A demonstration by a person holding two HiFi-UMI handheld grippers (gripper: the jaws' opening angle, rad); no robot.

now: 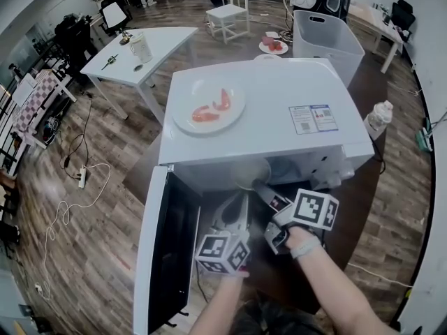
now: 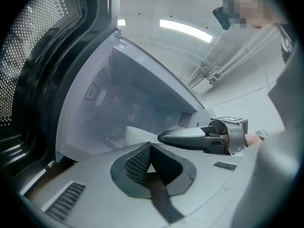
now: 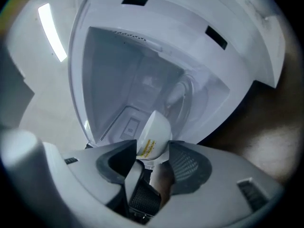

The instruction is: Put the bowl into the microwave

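Observation:
The white microwave point(image 1: 279, 110) stands with its door point(image 1: 164, 250) swung out to the left. A small white bowl point(image 3: 154, 134) with a yellow label hangs tilted at the mouth of the cavity point(image 3: 142, 84). It sits between the wide-spread jaws of my right gripper point(image 3: 153, 150), whose pads do not look pressed on it. In the head view the bowl point(image 1: 250, 175) is a blurred white shape at the opening, with the right gripper point(image 1: 260, 187) just behind it. My left gripper point(image 1: 237, 201) points into the opening beside it, jaws together and empty point(image 2: 150, 164).
A white plate point(image 1: 209, 107) with red food lies on the microwave's top. The open door walls off the left side. A grey bin point(image 1: 325, 37), a white table point(image 1: 140, 51), a chair point(image 1: 230, 12) and a bottle point(image 1: 377, 117) stand around; cables point(image 1: 77, 180) trail on the floor.

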